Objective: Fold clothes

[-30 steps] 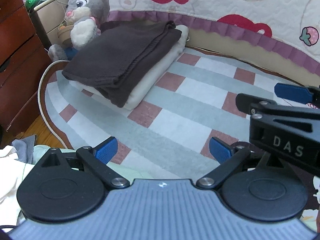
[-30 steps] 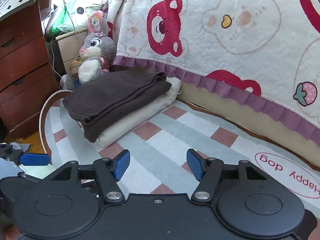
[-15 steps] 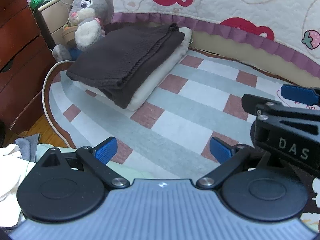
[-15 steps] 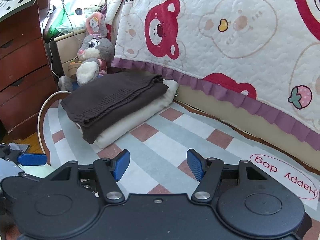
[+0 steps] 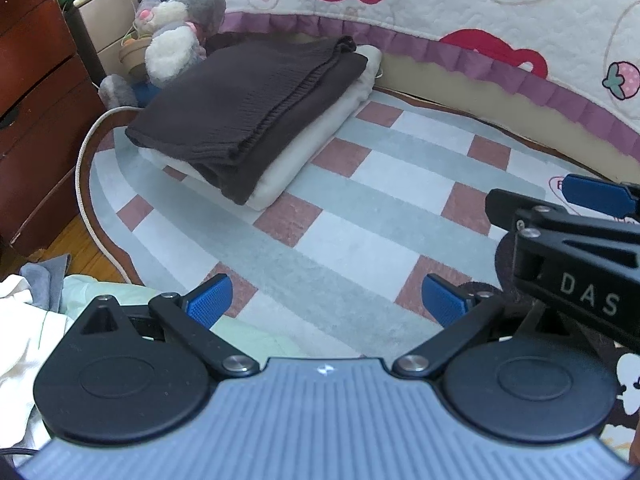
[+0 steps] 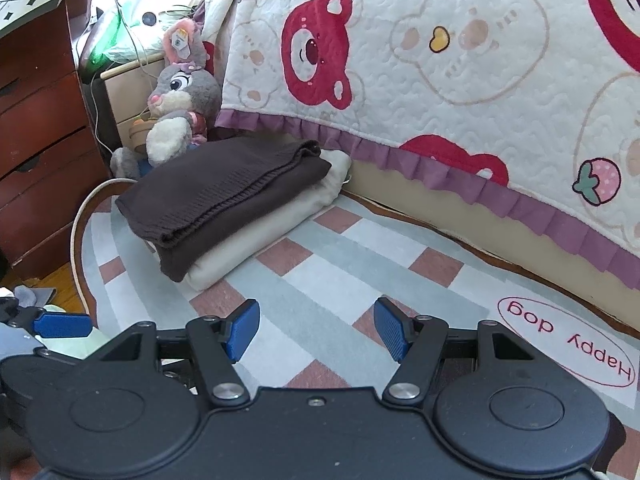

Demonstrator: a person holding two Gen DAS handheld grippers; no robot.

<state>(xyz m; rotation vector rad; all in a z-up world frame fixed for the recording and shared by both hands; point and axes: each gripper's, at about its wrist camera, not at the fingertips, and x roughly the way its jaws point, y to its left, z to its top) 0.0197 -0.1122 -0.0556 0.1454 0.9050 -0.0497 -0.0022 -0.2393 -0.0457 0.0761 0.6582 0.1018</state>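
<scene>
A folded dark brown knit (image 5: 248, 112) (image 6: 224, 192) lies on top of a folded cream garment (image 5: 320, 136) (image 6: 264, 232) on the checked rug, near the bed. My left gripper (image 5: 324, 302) hovers over the rug, open, with nothing between its blue pads. My right gripper (image 6: 316, 330) is open too and holds nothing; its body shows at the right edge of the left wrist view. Loose pale green and white clothes (image 5: 36, 320) lie at the lower left, off the rug's edge.
A checked rug (image 5: 360, 216) covers the floor. A bed with a bear-print quilt (image 6: 440, 60) runs along the back. A grey plush rabbit (image 6: 180, 112) sits by a bedside cabinet, and a dark wooden dresser (image 6: 36, 140) stands at the left. A white cable (image 5: 84, 184) curves along the rug's edge.
Both views have shifted slightly, so the folded stack sits a little further right and lower in the frame. Both grippers stay open and empty.
</scene>
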